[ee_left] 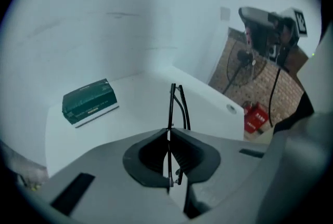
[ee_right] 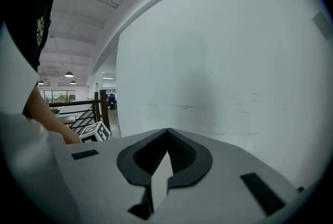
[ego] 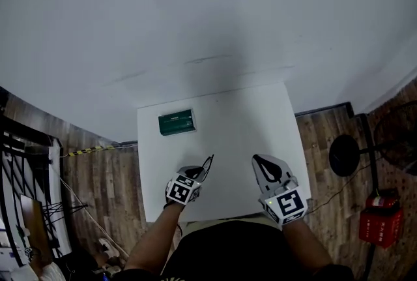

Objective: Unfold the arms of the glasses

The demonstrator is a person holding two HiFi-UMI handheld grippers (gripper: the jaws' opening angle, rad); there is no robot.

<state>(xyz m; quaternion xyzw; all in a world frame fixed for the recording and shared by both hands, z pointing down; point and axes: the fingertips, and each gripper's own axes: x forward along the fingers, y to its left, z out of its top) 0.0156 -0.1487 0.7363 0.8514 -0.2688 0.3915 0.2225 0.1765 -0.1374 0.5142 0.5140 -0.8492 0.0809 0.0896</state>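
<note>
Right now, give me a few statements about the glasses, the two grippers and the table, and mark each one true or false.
1. The left gripper is closed on the glasses. True.
2. The right gripper holds one arm of the glasses. False: its jaws are together with nothing between them.
3. A green box lies on the white table. True.
4. The glasses lie flat on the table. False: they are clamped in the left gripper and stick out past its jaws.
</note>
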